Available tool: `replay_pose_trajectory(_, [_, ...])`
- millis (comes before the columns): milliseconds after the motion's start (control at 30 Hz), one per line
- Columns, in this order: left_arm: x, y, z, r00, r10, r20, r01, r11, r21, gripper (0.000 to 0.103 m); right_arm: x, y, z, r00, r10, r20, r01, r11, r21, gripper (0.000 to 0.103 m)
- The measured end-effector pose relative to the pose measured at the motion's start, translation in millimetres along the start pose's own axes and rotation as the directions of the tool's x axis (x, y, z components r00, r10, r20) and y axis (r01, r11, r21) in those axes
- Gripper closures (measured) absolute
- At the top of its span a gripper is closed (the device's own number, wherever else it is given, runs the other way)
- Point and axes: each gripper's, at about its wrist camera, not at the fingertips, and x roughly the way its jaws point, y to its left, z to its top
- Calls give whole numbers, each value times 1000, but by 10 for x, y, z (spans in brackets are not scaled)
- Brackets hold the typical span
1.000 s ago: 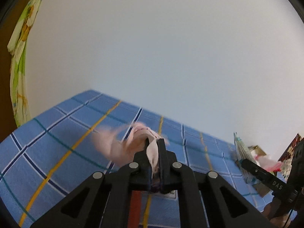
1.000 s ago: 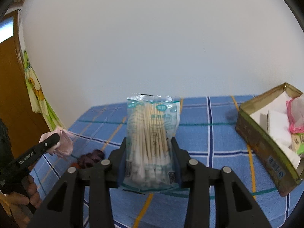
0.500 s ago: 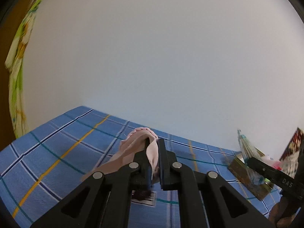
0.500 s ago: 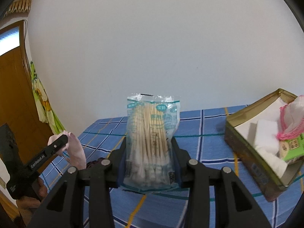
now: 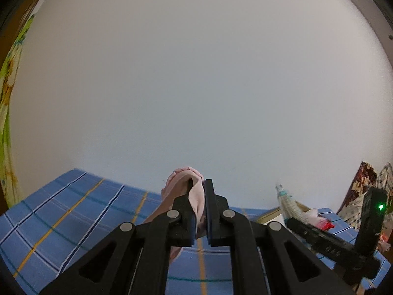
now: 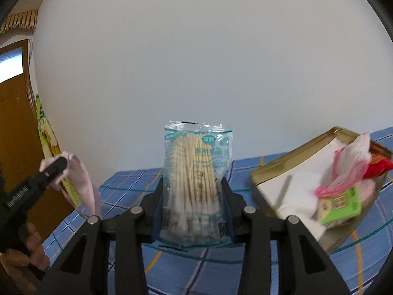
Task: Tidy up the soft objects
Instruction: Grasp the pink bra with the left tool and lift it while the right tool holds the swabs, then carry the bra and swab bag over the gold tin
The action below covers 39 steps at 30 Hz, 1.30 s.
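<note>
The left gripper (image 5: 199, 211) is closed tight on a pink cloth (image 5: 196, 196), and the right gripper (image 6: 194, 206) is clamped on a bag of cotton swabs (image 6: 196, 179), held upright between its fingers. Compared with a second ago, both hands are higher and closer to the gold tin box (image 6: 282, 162), which now appears larger at the right and already holds tissues and small packets. In my judgement both items are on the way into this box. Below is a blue checked tablecloth (image 6: 245, 169), behind it a plain white wall (image 6: 196, 61) and a wooden door (image 6: 17, 135) at the left.
</note>
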Motion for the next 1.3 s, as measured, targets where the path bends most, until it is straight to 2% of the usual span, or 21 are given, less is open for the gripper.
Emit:
replay_pose_trajectory(367, [181, -819, 197, 992, -119, 32, 116, 989, 89, 96, -322, -634, 252, 995, -66, 69, 62, 996, 59, 63])
replay_pose_trajectory(667, [362, -1482, 240, 969, -245, 35, 236, 959, 159, 96, -562, -1138, 423, 981, -153, 123, 142, 985, 94, 62])
replay_pose_trajectory(867, [540, -1798, 146, 950, -310, 16, 304, 938, 165, 96, -694, -1471, 509, 964, -222, 146, 207, 972, 111, 63])
replay_pose_trajectory(1133, [828, -2108, -72, 932, -360, -45, 362, 921, 142, 96, -754, -1896, 586, 941, -306, 148, 290, 950, 117, 62])
replay_pose_trajectory(1300, [973, -2304, -168, 922, -381, -72, 387, 911, 140, 96, -772, -2031, 610, 925, -353, 138, 338, 933, 120, 62])
